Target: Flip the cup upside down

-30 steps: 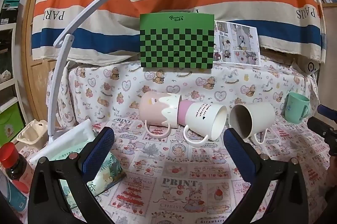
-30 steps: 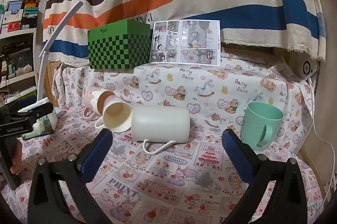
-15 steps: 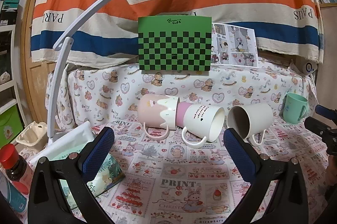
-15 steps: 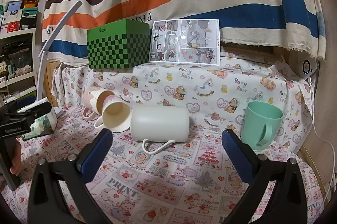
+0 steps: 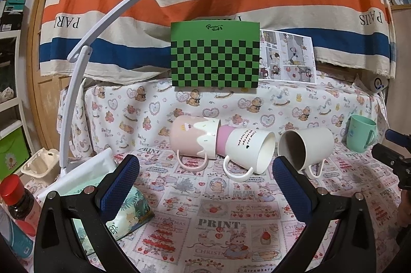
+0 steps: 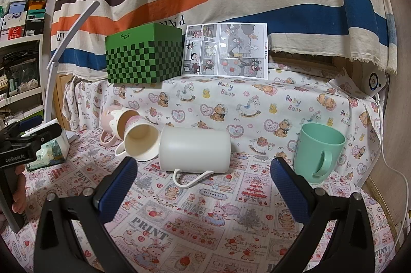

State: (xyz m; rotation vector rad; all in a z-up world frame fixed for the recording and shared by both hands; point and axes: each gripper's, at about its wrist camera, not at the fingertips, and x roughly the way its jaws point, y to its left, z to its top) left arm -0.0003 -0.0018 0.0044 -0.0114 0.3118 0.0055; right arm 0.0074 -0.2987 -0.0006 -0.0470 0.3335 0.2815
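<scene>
Three mugs lie on their sides on the printed cloth: a pink one [image 5: 191, 139], a white one with a pink band [image 5: 246, 151] whose base is tucked into it, and a plain white one [image 5: 307, 149]. A mint green cup [image 5: 359, 133] stands upright at the right. In the right wrist view the plain white mug [image 6: 195, 149] lies ahead and the green cup [image 6: 317, 152] stands right of it. My left gripper [image 5: 205, 183] is open and empty, short of the mugs. My right gripper [image 6: 204, 183] is open and empty, just short of the plain white mug.
A green checkered box [image 5: 215, 54] and a comic sheet [image 5: 287, 57] stand on the raised ledge behind. A white lamp arm [image 5: 77, 62], a tissue pack [image 5: 128, 206], an egg carton [image 5: 42, 165] and a red-capped bottle [image 5: 18, 201] sit at the left.
Both grippers have drifted slightly, the left one back a little from the mugs. Nothing has been taken hold of and no mug has moved.
</scene>
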